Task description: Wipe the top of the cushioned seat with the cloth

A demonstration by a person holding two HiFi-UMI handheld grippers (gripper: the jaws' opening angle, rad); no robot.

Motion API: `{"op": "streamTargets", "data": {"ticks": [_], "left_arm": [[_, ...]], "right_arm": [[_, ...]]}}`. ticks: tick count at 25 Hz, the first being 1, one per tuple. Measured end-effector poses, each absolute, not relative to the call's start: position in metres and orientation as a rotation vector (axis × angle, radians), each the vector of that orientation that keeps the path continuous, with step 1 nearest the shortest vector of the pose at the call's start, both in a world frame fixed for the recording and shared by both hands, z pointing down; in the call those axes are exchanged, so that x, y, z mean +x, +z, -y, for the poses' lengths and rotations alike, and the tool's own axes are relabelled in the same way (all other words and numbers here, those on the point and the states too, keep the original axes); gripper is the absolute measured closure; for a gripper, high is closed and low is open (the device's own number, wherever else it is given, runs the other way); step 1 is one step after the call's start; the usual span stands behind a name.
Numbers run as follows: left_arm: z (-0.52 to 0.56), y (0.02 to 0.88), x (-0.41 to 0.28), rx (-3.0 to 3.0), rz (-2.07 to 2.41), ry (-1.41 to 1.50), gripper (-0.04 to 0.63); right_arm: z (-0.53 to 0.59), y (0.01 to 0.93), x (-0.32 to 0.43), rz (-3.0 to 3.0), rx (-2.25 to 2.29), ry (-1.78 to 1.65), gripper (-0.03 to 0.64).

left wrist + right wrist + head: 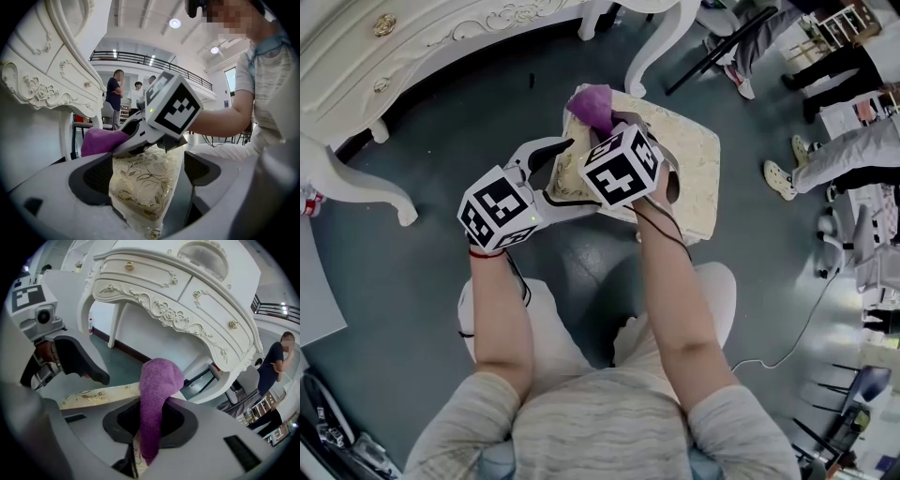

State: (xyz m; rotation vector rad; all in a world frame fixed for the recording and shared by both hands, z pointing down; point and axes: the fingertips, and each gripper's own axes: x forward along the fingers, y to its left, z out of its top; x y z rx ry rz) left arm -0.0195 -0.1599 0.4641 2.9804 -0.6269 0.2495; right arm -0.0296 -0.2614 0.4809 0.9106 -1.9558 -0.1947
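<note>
- The cloth (592, 105) is a purple towelling rag. It sits bunched at the seat's far edge, resting on the fabric, with a loose end flopping over above the jaws.
- I judge it light, soft and limp, so it will fold and drag rather than slide flat. I'd want the pinch low in the bunch, leaving a good wad free to press onto the seat.
- The seat (696, 157) is a padded stool top in cream fabric with a gold leaf pattern. It stands on the floor (412, 309) under both grippers.
- I reckon the padding is springy and the stool light enough to shift under a push, so it is worth steadying.
- My right gripper (149, 426) is drawn in narrow on the cloth, which is pinched between the pads. It slants down over the seat toward the far edge, with the forearm reaching in from the near side.
- My left gripper (146, 171) stands wide and close to level at the seat's near-left corner, which sits between the jaws. The fabric touches one pad and a gap shows at the other, so I don't count it as a clamp.
- Beyond the seat is a white carved dresser (441, 47). Well off to the seat's right, people (853, 159) stand about.
</note>
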Motion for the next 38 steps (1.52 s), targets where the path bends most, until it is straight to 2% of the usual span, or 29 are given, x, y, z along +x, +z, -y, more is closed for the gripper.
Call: {"op": "streamTargets", "data": {"ticks": [23, 38], "left_arm": [[0.150, 0.453, -0.030, 2.997, 0.637, 0.252, 0.118], [0.147, 0.453, -0.013, 3.018, 0.563, 0.248, 0.118]], "right_arm": [[0.178, 0.482, -0.039, 2.136, 0.608, -0.301, 0.552], [0.140, 0.484, 0.017, 2.171, 0.601, -0.266, 0.552]]}}
